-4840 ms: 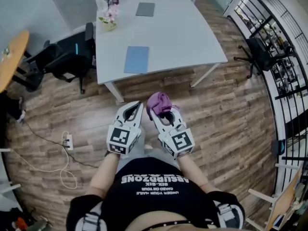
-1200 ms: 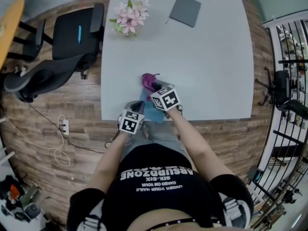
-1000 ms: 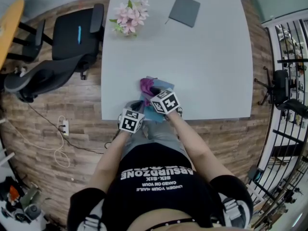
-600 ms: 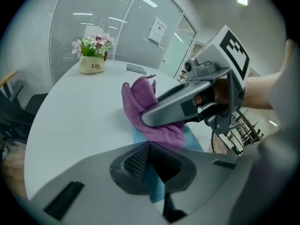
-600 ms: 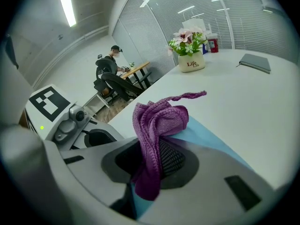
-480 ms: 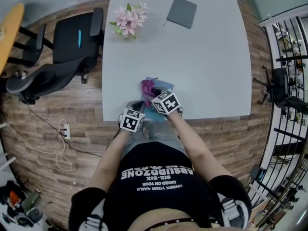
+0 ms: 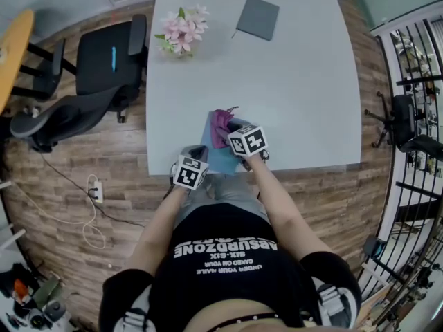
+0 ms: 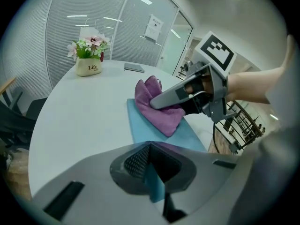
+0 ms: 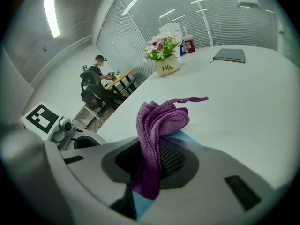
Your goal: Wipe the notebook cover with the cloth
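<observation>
At the near edge of the worktop [image 7: 297,102], left of its middle: blue notebook [image 7: 216,159] lies flat, its near end reaching that edge. Purple cloth [image 7: 221,124] sits bunched on the far part of the cover, touching it. Right gripper [image 7: 232,127]: jaws clenched on the cloth, a fold standing up between them, one loose thread trailing toward the worktop's far side. Left gripper [image 7: 196,156]: jaws clamped on the notebook's near edge, with a thin blue strip seen between them. Flower pot [image 7: 178,33] stands at the far left corner. Grey notebook [image 7: 257,17] lies near the far edge, well apart from the blue one. Black office chair [image 7: 104,61] stands off the left edge, on the wood floor [image 7: 90,151].
</observation>
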Motion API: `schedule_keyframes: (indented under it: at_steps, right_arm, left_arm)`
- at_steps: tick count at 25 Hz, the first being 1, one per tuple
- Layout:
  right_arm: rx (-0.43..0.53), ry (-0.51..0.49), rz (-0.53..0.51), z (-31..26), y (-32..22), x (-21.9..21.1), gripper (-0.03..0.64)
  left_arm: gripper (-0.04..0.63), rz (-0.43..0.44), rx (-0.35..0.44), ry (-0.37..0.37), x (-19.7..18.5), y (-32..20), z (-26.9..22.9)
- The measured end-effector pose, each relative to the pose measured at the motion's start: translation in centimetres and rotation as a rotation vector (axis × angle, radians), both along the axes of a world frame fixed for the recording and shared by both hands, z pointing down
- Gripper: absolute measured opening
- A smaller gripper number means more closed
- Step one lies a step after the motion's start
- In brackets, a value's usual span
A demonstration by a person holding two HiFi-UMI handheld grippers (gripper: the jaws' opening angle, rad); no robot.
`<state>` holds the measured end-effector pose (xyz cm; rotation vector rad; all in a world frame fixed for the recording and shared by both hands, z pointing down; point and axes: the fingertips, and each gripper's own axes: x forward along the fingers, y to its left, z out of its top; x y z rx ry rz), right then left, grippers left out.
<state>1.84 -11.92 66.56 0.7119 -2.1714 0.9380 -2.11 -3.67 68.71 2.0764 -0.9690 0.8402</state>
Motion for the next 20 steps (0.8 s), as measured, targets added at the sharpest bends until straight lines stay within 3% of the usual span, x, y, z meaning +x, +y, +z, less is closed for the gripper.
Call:
schedule_keyframes:
  at_steps: [20]
  right_arm:
    - [-0.012,-0.004,0.235,-0.2,-1.7,7.9,0.1]
  left_arm:
    - [0.015,-0.018,0.013,-0.006,0.0,0.0,-0.1]
